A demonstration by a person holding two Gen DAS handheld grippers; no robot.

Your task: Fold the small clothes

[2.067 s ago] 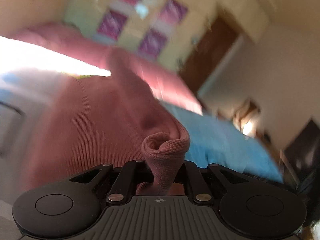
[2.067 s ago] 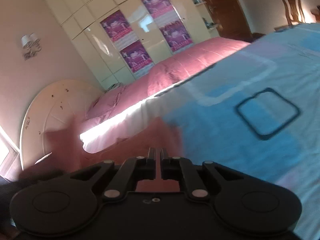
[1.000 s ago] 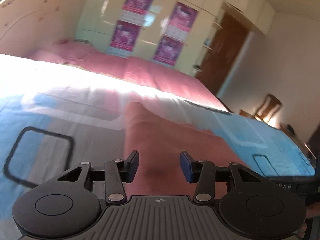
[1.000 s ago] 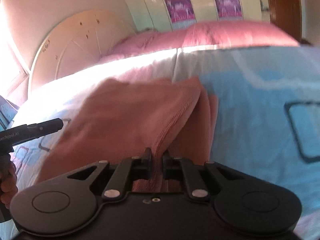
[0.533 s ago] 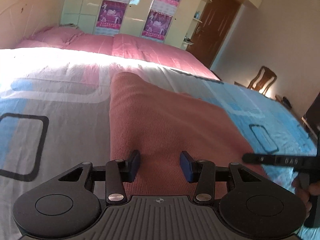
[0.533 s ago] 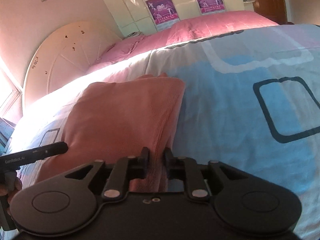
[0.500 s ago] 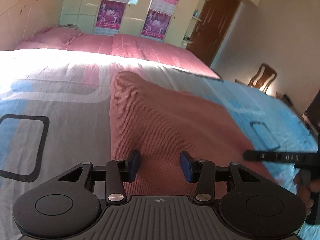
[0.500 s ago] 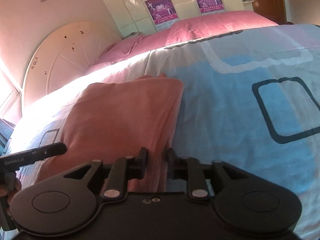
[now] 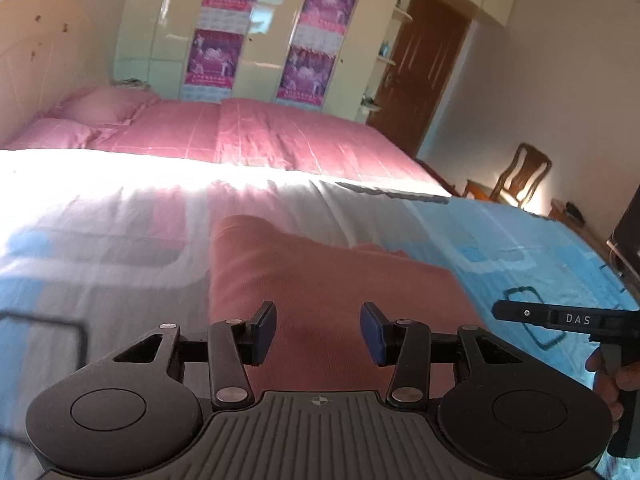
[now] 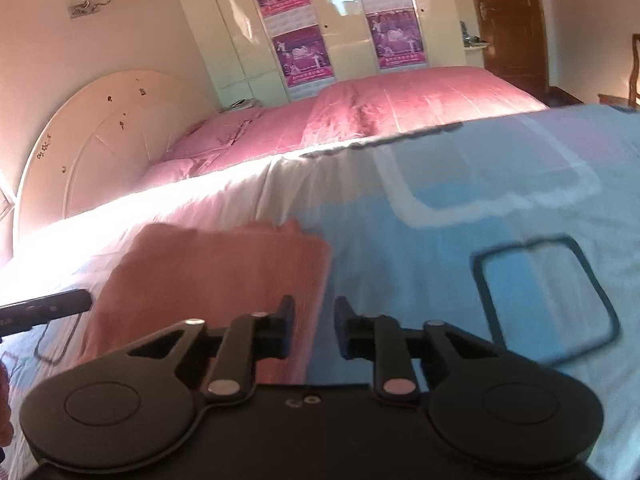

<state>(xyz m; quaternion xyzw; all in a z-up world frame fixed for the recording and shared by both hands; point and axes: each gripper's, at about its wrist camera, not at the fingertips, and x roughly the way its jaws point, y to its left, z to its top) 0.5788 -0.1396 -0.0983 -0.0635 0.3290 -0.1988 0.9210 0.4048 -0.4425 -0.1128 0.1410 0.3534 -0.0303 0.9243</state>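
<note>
A bedroom: a cream wardrobe wall (image 9: 260, 40) carried four purple posters (image 9: 212, 58), beside one brown wooden door (image 9: 424, 68) and, at right, one wooden chair (image 9: 520, 176). One pink quilted bedspread (image 9: 280, 140) with two pink pillows (image 9: 100, 108) lay against a cream rounded headboard (image 10: 92, 128); nearer the cameras spread a pale blue and white bed cover printed with dark rounded squares (image 10: 460, 260).

One salmon-pink ribbed knit garment (image 9: 320, 280), folded into a flat rectangle, lay on this cover. The left gripper (image 9: 318, 330) hung over the garment's near end, its two blue-padded jaws apart with nothing pinched between them. The right gripper (image 10: 314, 332) stood at the garment's right edge, which ran just under its left jaw; its two black jaws had just been opening, a narrow gap showed between them, and the cloth lay free beneath. Each gripper's black tip appeared once in the other's view, with part of a hand (image 9: 608, 372) on the right one's grip.
</note>
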